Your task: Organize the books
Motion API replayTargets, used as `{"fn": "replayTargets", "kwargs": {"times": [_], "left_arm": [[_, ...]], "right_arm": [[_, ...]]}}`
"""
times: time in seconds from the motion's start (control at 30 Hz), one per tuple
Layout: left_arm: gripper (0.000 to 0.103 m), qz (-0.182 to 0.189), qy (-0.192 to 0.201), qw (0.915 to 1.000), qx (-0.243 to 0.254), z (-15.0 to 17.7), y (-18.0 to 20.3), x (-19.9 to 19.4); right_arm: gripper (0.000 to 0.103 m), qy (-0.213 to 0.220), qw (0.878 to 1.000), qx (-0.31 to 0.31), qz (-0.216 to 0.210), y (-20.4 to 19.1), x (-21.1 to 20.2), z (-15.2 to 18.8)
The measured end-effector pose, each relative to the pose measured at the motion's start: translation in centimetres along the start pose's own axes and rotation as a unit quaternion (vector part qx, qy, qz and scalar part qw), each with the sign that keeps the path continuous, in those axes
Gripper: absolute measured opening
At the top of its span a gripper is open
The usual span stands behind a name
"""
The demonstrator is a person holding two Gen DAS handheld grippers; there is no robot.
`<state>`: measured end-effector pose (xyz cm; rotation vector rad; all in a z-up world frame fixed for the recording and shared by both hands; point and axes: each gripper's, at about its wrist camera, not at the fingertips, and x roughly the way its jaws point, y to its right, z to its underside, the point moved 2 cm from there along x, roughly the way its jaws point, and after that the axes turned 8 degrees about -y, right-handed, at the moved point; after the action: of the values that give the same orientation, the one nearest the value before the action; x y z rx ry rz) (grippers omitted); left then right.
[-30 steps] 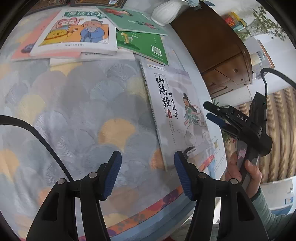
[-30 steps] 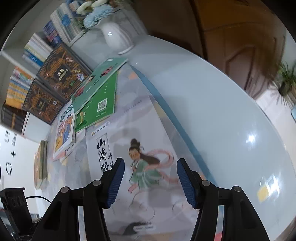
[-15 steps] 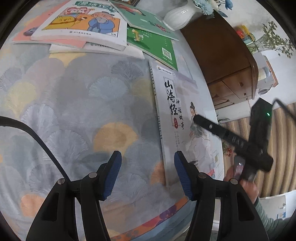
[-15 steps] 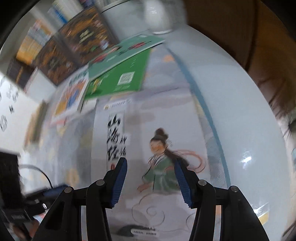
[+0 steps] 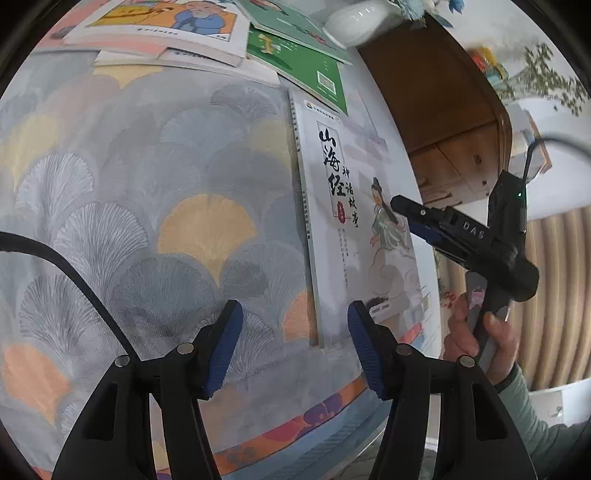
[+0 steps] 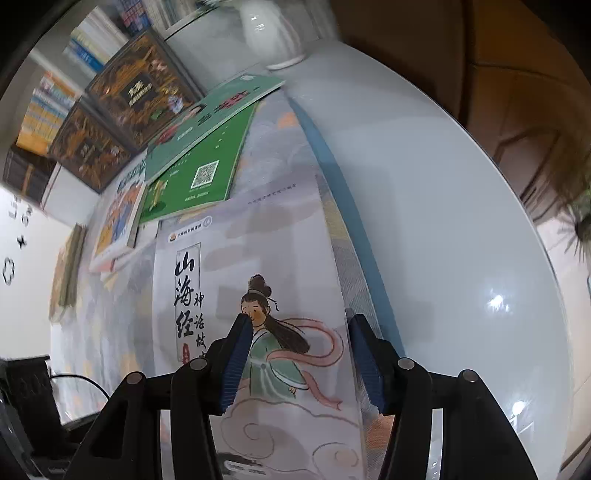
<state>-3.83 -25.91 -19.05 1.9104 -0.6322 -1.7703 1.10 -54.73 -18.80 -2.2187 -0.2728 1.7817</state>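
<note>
**Both hand-held grippers hang spread over the pale storybook at the surface's edge**

The surface (image 5: 140,192) carries a cloth printed with grey, yellow and orange fan shapes, and its round rim runs along the right side. Toward its far edge a loose heap of books lies overlapping: a cartoon-cover book (image 5: 166,22) on pink and white ones, with a green book (image 6: 195,173) half under another green one beside it. A white vase (image 5: 354,22) stands at the far rim. Dark ornate books (image 6: 136,96) lean upright behind the heap.

The pale storybook (image 5: 354,206), showing black brush lettering and a figure in green, lies flat along the right edge, its far end tucked just under the green book.

The left hand-held gripper (image 5: 295,347) hovers with jaws spread over the book's near left corner, gripping nothing. The right hand-held gripper (image 6: 295,362), held in a hand (image 5: 480,343), has just been narrowing its jaws; they stand apart above the painted figure, pads clear of the cover.
</note>
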Motion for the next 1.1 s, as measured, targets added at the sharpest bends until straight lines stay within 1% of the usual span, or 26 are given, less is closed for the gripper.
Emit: {"fn": "replayTargets", "kwargs": {"times": [0.1,0.2,0.27,0.3,0.37,0.4,0.47,0.5,0.57,0.63,0.67,0.73,0.83,0.93,1.03,1.1], "left_arm": [[0.057,0.006,0.005,0.9999,-0.007,-0.2,-0.2,-0.2],[0.057,0.011,0.006,0.9999,-0.009,-0.1,-0.2,-0.1],[0.057,0.019,0.007,0.9997,-0.013,0.2,-0.4,0.0],[0.058,0.016,0.011,0.9997,-0.015,0.4,-0.4,-0.1],[0.059,0.016,0.011,0.9997,-0.015,1.3,-0.3,-0.5],[0.059,0.02,0.011,0.9996,-0.018,1.6,-0.4,-0.7],[0.059,0.02,0.012,0.9993,-0.027,3.1,-0.8,-1.4],[0.059,0.017,0.014,0.9993,-0.031,3.4,-1.1,-1.6],[0.059,0.008,0.027,0.9981,-0.055,4.5,-2.4,-2.5],[0.059,0.008,0.047,0.9951,-0.086,5.0,-3.9,-3.6],[0.058,0.008,0.061,0.9927,-0.104,5.1,-4.8,-4.5],[0.058,0.006,0.078,0.99,-0.118,5.2,-5.7,-5.6],[0.059,-0.004,0.093,0.9869,-0.132,5.9,-7.0,-7.2],[0.059,0.0,0.086,0.9851,-0.149,7.2,-8.2,-7.3],[0.058,0.018,0.085,0.9838,-0.157,8.7,-8.6,-6.8],[0.059,0.022,0.085,0.9842,-0.154,9.0,-8.5,-6.8]], "right_arm": [[0.055,-0.005,1.0,-0.011,0.005,-0.7,0.1,-0.3],[0.055,-0.021,0.998,-0.055,0.005,-2.4,0.3,0.3],[0.055,-0.04,0.996,-0.081,-0.007,-4.1,0.8,1.5],[0.055,-0.05,0.995,-0.09,-0.012,-5.0,1.1,2.3],[0.056,-0.053,0.993,-0.108,0.003,-6.5,1.7,3.8],[0.056,-0.057,0.992,-0.111,0.0,-7.2,2.1,4.5],[0.057,-0.066,0.992,-0.106,-0.031,-8.2,2.6,5.1],[0.057,-0.075,0.99,-0.111,-0.053,-9.2,3.0,5.3],[0.057,-0.086,0.984,-0.133,-0.076,-11.3,3.7,5.1],[0.057,-0.084,0.98,-0.159,-0.088,-14.2,4.6,4.7],[0.057,-0.08,0.979,-0.166,-0.091,-15.1,4.9,4.4],[0.057,-0.078,0.977,-0.171,-0.097,-16.8,5.6,4.1],[0.057,-0.085,0.976,-0.176,-0.095,-17.4,6.0,4.5],[0.057,-0.096,0.972,-0.195,-0.085,-16.2,5.9,6.0],[0.056,-0.101,0.97,-0.202,-0.094,-15.0,5.5,7.8],[0.053,-0.101,0.968,-0.212,-0.091,-14.5,5.1,9.2]]}}
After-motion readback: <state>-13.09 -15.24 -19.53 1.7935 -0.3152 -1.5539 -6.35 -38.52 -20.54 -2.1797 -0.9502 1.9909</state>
